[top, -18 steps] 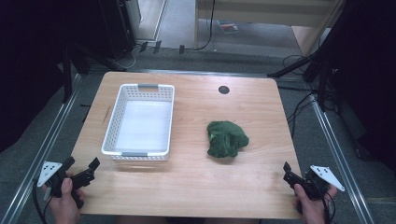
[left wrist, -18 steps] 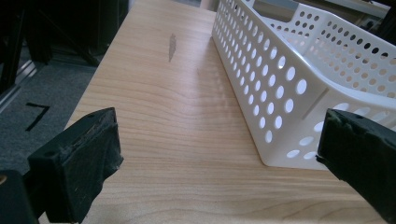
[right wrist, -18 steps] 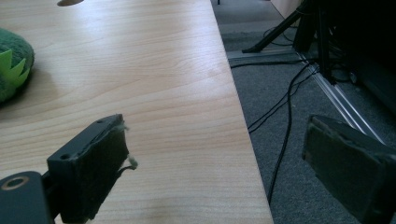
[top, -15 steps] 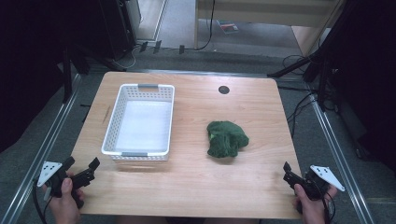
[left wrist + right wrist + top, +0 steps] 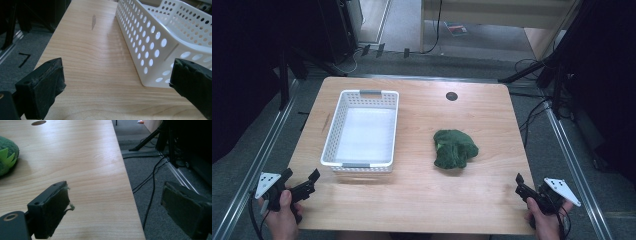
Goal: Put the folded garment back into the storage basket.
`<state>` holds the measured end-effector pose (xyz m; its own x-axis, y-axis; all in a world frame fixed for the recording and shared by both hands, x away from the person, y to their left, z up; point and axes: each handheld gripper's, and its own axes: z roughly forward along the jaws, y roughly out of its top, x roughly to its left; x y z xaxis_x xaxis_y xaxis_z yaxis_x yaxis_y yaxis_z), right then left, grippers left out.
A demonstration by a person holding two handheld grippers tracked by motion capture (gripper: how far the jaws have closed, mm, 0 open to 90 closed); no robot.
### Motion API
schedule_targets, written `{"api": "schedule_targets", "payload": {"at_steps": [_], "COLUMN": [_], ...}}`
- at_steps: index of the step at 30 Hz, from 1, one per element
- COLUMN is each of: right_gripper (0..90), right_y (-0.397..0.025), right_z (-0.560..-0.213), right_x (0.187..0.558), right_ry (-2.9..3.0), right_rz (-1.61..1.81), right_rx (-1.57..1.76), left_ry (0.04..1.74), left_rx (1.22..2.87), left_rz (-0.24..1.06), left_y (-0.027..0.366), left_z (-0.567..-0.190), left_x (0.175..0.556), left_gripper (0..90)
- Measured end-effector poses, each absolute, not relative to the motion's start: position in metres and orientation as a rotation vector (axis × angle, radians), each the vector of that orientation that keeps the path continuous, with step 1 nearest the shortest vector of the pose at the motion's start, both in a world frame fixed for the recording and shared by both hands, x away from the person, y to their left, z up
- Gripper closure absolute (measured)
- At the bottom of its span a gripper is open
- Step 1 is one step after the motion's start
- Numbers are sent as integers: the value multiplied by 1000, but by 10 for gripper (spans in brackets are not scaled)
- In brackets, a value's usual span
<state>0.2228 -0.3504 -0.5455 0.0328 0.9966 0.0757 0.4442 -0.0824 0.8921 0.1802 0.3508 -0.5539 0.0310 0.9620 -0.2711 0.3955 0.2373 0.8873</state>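
My left claw: jaws wide apart, empty, at the table's near left corner, just beside the white basket.
My right claw: jaws spread, empty, over the near right edge.
Green plush toy: lying on the table right of the basket, well apart from both claws.

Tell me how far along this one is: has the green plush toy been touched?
Nothing looks done. The green plush toy lies on the table, right of the white basket, which holds nothing. The left gripper and right gripper sit open at the near corners, holding nothing. Probably left: grasping the toy and, perhaps, putting it in the basket.
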Motion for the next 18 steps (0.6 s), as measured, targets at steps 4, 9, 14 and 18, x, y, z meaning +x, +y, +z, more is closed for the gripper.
{"api": "schedule_targets", "payload": {"at_steps": [4,9,14,18], "right_gripper": [97,102,114,100], "right_y": [-349,-348,-347,-348], "right_z": [-545,-545,-545,-545], "right_x": [222,221,220,221], "right_ry": [1494,1489,1476,1474], "right_rz": [998,1005,998,1001], "right_rx": [1591,1592,1579,1588], "left_ry": [1541,1552,1557,1530], "left_rx": [1319,1319,1275,1251], "left_rz": [720,750,732,747], "left_y": [352,350,354,351], "left_z": [-554,-554,-544,-524], "left_x": [180,181,179,176], "left_gripper": [0,0,0,0]}}
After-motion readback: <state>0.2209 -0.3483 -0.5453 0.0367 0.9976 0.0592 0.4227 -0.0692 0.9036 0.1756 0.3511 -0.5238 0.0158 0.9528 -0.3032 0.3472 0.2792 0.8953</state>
